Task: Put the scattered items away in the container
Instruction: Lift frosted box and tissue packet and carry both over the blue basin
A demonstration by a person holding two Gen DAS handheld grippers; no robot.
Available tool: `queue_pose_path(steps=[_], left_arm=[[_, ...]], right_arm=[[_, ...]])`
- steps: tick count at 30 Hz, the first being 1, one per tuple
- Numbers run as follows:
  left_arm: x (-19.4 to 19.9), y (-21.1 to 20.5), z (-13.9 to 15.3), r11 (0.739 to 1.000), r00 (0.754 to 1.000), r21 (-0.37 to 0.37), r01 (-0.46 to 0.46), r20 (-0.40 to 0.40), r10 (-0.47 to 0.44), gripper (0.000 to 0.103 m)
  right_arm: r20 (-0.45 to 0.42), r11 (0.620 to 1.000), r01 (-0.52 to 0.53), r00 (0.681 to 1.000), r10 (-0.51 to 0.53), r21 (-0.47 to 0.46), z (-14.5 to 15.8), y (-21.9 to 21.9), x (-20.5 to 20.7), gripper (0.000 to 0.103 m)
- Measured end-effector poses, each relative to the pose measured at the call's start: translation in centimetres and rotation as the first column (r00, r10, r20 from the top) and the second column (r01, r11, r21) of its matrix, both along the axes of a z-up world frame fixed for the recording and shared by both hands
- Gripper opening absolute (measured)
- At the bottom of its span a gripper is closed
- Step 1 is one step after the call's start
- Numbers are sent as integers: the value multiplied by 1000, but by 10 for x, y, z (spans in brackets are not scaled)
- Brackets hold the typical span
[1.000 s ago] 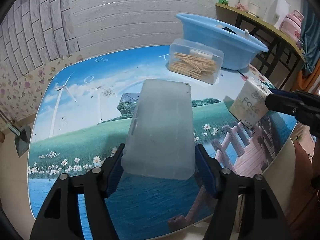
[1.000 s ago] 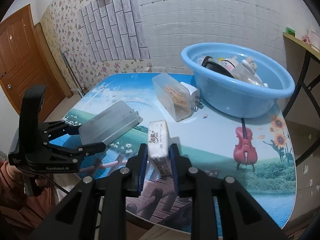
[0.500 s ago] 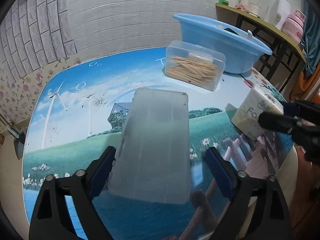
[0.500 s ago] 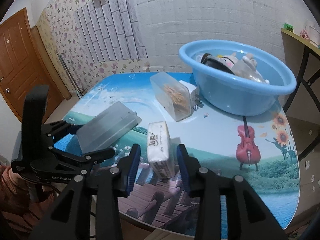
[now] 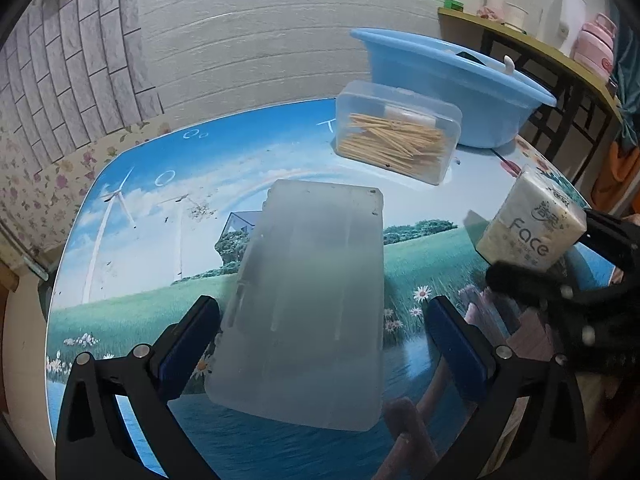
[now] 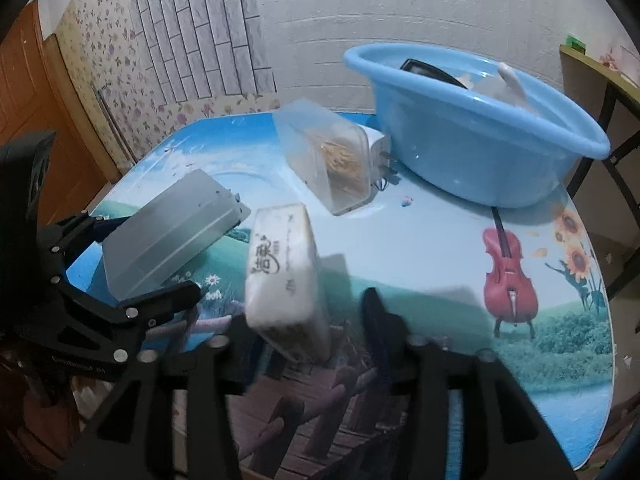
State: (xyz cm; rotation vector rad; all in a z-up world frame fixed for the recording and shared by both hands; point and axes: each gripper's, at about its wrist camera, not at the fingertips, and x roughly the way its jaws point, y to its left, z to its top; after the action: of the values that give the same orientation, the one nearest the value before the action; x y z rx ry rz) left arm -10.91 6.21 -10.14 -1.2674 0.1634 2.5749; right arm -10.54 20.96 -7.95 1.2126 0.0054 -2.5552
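Note:
A frosted plastic case (image 5: 308,288) lies on the picture-printed table, between the spread fingers of my open left gripper (image 5: 320,332); it also shows in the right wrist view (image 6: 168,232). A white tissue pack (image 6: 286,276) rests on the table between the spread fingers of my open right gripper (image 6: 308,332); it also shows in the left wrist view (image 5: 528,224). A clear box of toothpicks (image 5: 396,138) lies beyond, next to the blue basin (image 6: 476,132), which holds several items.
A white plug adapter (image 6: 380,152) sits between the toothpick box and the basin. The table's front edge (image 6: 440,476) is close under both grippers. A shelf with bottles (image 5: 560,40) stands right of the basin. A wall (image 5: 240,20) runs behind the table.
Both grippers opened and let go: the case and the tissue pack now lie on the table. Both grippers dropped lower and nearer to the table.

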Motion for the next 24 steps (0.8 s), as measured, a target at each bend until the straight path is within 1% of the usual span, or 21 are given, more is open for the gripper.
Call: queue_pose_path(steps=[1, 5, 7, 11, 14, 15, 16, 17, 18, 19, 20, 22, 23, 24], left_arm=[[0, 0, 0, 1000, 1000, 0, -2, -1, 2, 103], [0, -2, 0, 1000, 1000, 1, -2, 2, 2, 103], [0, -3, 0, 1000, 1000, 2, 5, 7, -5, 103], [4, -5, 1, 1000, 1000, 9, 15, 5, -15, 103], [7, -9, 1, 1000, 1000, 29, 12, 2, -12, 103], [7, -10, 2, 999, 1000, 38, 13, 1, -13, 99], [8, -12, 3, 999, 1000, 49, 16, -4, -16, 94], [10, -13, 5, 998, 1000, 56, 20, -15, -19, 80], [11, -13, 6, 998, 1000, 56, 20, -18, -19, 68], [12, -13, 7, 998, 1000, 53, 20, -24, -19, 64], [12, -13, 7, 999, 999, 50, 21, -27, -20, 61], [12, -11, 7, 998, 999, 48, 28, -28, -27, 61], [12, -10, 7, 998, 999, 47, 31, -29, -29, 61], [12, -10, 8, 998, 999, 45, 31, -30, -30, 61]], right_arm=[[-7, 1000, 14, 1000, -14, 2, -1, 0, 1, 78], [-21, 999, 19, 1000, -18, 26, -4, -2, 3, 90], [-16, 999, 27, 1000, -27, 40, -6, -3, 2, 103], [-3, 996, 19, 1000, -19, 85, -6, -6, 1, 103], [-3, 998, 28, 1000, -28, 53, -4, -1, 1, 103], [-1, 999, 33, 999, -33, 31, -4, 1, 1, 103], [4, 999, 45, 999, -45, 5, -2, 5, 1, 102], [5, 998, 57, 998, -57, 2, -2, 7, 2, 98], [2, 998, 68, 998, -68, 3, 0, 8, 2, 87], [-1, 998, 65, 998, -65, 0, 0, 9, 3, 77], [-3, 998, 55, 998, -55, -6, 1, 9, 5, 73], [-10, 999, 38, 999, -39, -15, 3, 8, 6, 63], [-23, 999, 30, 999, -31, -14, 5, 6, 8, 61], [-38, 1000, 22, 999, -22, -10, 7, 4, 10, 56]])
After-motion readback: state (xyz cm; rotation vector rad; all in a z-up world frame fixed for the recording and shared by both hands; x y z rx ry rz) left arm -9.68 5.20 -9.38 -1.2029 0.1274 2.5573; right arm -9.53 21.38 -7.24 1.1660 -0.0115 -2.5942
